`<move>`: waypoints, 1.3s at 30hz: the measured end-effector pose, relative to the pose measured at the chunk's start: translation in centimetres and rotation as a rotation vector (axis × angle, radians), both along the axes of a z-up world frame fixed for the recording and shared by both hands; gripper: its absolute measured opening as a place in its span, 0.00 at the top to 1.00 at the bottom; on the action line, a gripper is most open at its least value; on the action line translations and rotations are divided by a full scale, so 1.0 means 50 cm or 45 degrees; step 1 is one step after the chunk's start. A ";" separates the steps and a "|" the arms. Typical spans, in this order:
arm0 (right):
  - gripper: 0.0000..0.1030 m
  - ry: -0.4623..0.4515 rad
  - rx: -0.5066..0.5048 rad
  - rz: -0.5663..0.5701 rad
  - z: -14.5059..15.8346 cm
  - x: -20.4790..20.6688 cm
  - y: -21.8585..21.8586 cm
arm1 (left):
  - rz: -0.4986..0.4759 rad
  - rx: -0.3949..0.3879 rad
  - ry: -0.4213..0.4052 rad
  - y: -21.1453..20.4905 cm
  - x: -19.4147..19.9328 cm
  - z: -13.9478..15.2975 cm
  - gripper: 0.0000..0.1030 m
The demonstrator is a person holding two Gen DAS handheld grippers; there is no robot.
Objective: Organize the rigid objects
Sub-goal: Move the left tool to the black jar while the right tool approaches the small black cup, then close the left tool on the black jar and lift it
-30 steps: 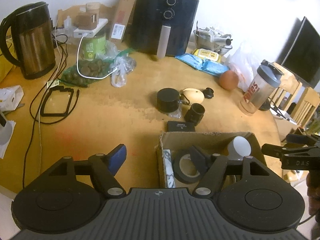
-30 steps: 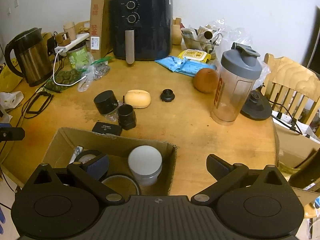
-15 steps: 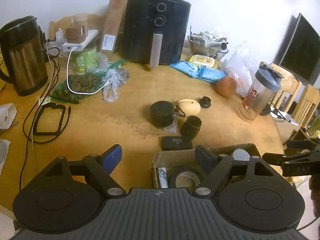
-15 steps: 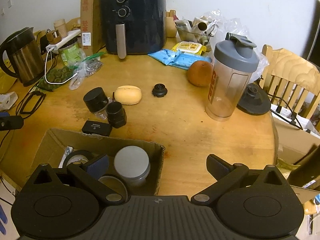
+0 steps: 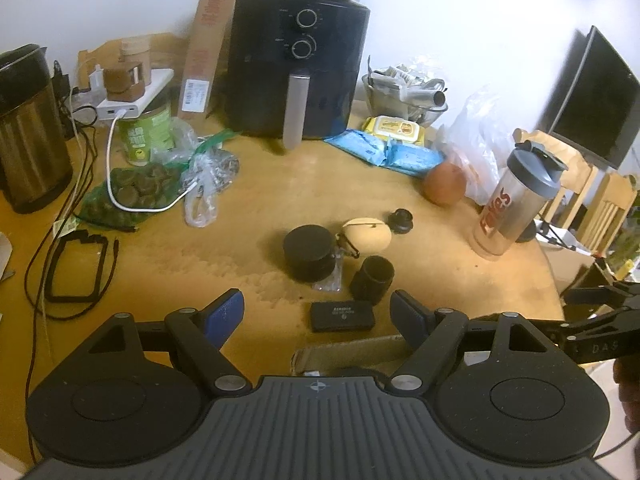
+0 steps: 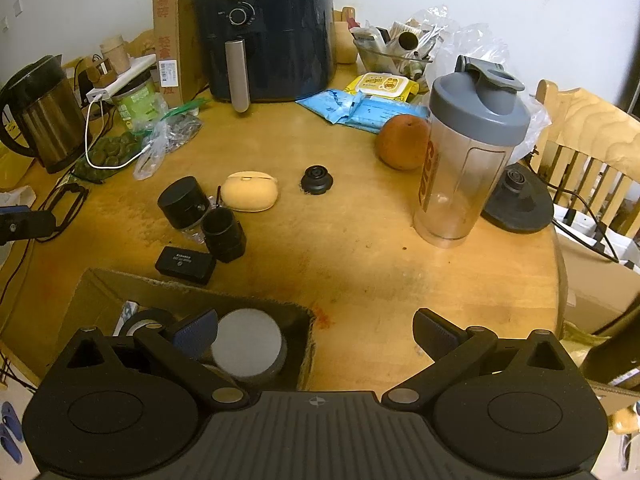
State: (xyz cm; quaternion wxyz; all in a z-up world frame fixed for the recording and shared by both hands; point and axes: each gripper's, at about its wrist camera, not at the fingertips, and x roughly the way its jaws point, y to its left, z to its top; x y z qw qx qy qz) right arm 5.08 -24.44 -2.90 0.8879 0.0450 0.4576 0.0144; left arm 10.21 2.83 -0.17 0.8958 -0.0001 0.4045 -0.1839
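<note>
Roughly, left to right:
left gripper (image 5: 318, 310): jaws wide, nothing between the pads; flat black case (image 5: 343, 315) on the table just ahead, between the fingertips in picture.
left fingertip seen from right: blue-black tip (image 6: 24, 224) pokes in at the far left edge, rest cut off.
hidden, left view: cardboard box (image 5: 348, 354) mostly behind the gripper body; only its far wall and a dark scrap of the contents show, cannot tell which item.
hard to read: label on the flat black case too small; shaker print half turned away.
left view only: black cable loop (image 5: 76, 270) far left of the gripper; dark screen (image 5: 592, 96) far right.
right view only: box interior; round black base (image 6: 516, 200) right of the shaker bottle (image 6: 468, 152); chair back further right.
box contents, right view: grey-lidded jar (image 6: 248, 346) upright, tape roll (image 6: 148, 320) left of it, a white packet in the left corner; near half covered by the right gripper's left finger.
loose items ahead of both: black round tin (image 5: 309, 252), black cup (image 5: 373, 278), beige oval case (image 5: 370, 234), small black knob (image 5: 401, 218), all outside the box, beyond its far wall.
right gripper (image 6: 316, 332): jaws wide, empty; left finger over the box, right finger over bare table (image 6: 360, 248).
right gripper from left view: seen side-on at the far right edge, partly cut off.
</note>
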 end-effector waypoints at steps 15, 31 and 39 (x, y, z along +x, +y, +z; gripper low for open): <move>0.00 0.029 -0.036 0.035 -0.017 0.048 -0.019 | -0.002 0.008 0.043 -0.025 0.073 -0.024 0.22; 0.00 0.085 0.059 0.044 -0.034 0.068 -0.050 | 0.021 -0.024 0.132 -0.040 0.174 -0.094 0.22; 0.00 0.075 0.083 0.044 -0.031 0.066 -0.062 | 0.035 -0.043 0.187 -0.048 0.222 -0.133 0.23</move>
